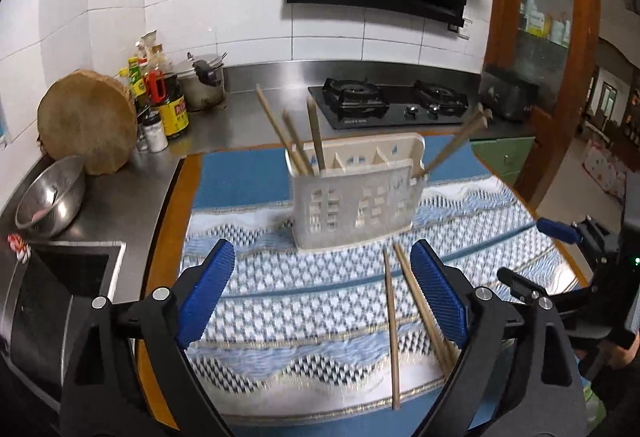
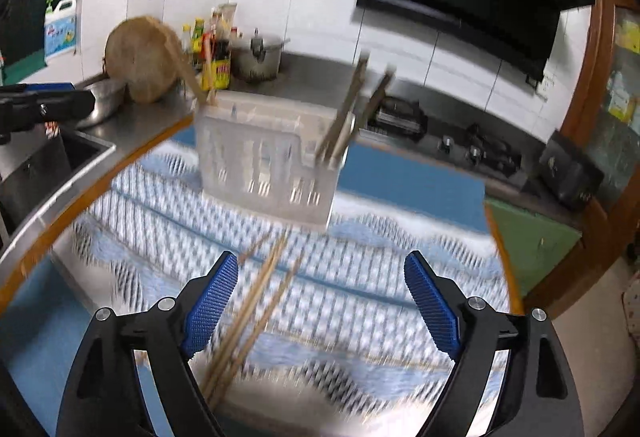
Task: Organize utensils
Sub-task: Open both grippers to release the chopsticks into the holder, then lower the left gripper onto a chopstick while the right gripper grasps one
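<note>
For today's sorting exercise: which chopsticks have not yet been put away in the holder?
The loose chopsticks lying flat on the patterned cloth before the white holder; the others stand upright in its compartments.

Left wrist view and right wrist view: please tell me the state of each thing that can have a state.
Left tool: open, holding nothing.
Right tool: open, holding nothing.
Utensil holder: upright on the mat, chopsticks leaning in both end compartments.
Loose chopsticks: flat on the mat, outside the holder.
Metal bowl: tilted beside the sink.
</note>
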